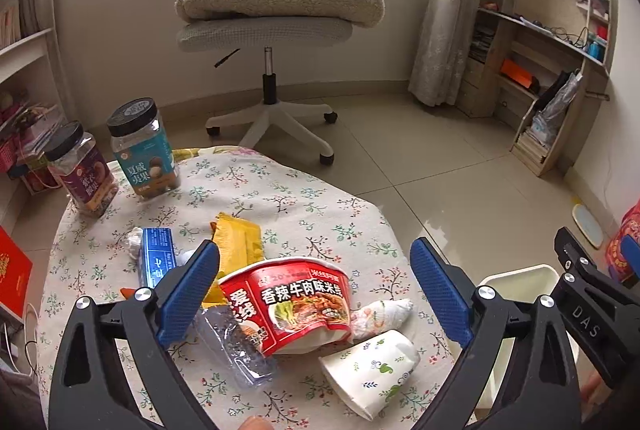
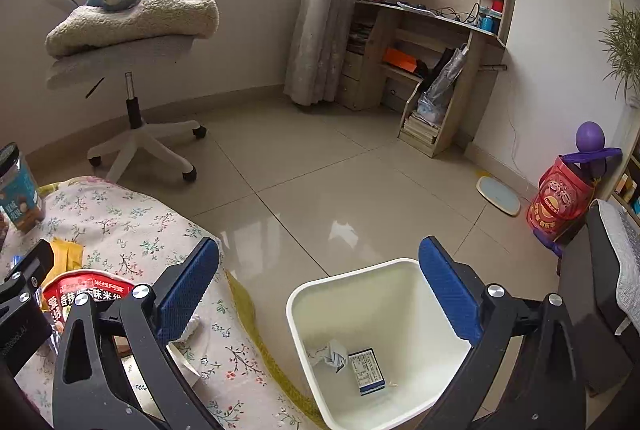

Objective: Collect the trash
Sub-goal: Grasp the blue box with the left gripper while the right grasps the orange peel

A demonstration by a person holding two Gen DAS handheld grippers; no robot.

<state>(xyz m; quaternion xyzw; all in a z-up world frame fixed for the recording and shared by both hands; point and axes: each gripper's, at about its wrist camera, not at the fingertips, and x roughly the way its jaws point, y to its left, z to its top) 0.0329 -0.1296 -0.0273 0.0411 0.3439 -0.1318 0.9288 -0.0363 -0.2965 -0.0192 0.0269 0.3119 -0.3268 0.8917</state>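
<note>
Both the left gripper (image 1: 316, 286) and right gripper (image 2: 320, 286) are seen with fingers wide, nothing held. A red noodle bowl (image 1: 292, 306), paper cup (image 1: 370, 366) and plastic bottle (image 1: 236, 346) are left on the bench (image 1: 304, 190). A crumpled paper (image 2: 330, 354) and small box (image 2: 368, 370) are found in the white bin (image 2: 298, 294), right of the bench.

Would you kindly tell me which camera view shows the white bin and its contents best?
The right wrist view. It looks down into the white bin, showing a crumpled tissue and a small blue box on its bottom. The left wrist view shows only part of the bin's rim behind the claw fingers, nothing inside.
</note>
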